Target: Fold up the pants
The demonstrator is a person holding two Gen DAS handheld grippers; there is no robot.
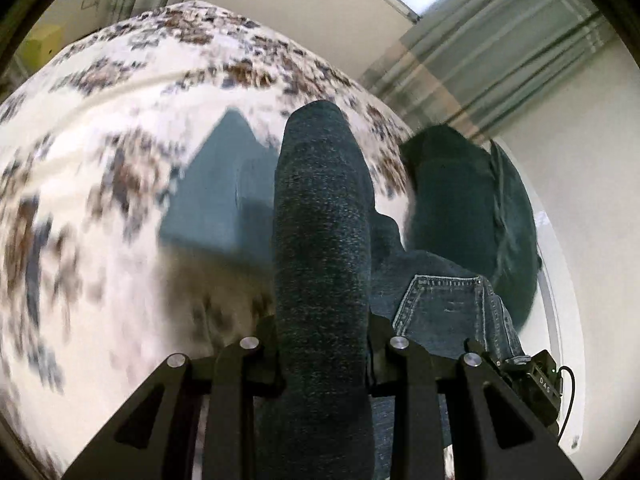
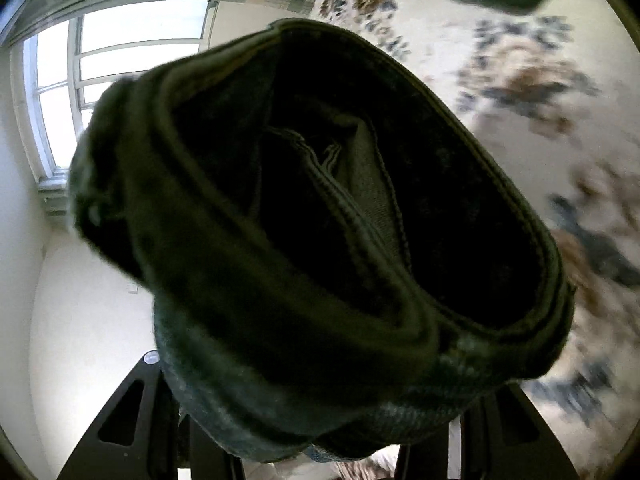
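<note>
left wrist: my left gripper (image 1: 322,344) clamps a jeans (image 1: 320,240) fold above the patterned carpet (image 1: 100,160), back pocket (image 1: 444,304) showing | right wrist: my right gripper (image 2: 320,436) pinches the open hem beside the window (image 2: 120,52)

Daylit from window (image 2: 120,60) at 10 o'clock, blown out there. Patterned rug (image 1: 100,160) motion-blurred in both views. Pants (image 2: 320,220) backlit, near black, soft. Heavy fisheye bending, dark vignette at rims.

A home room: patterned carpet (image 1: 100,128), plaid curtains (image 1: 492,64), a paned window (image 2: 120,48), white walls (image 2: 88,320)
</note>
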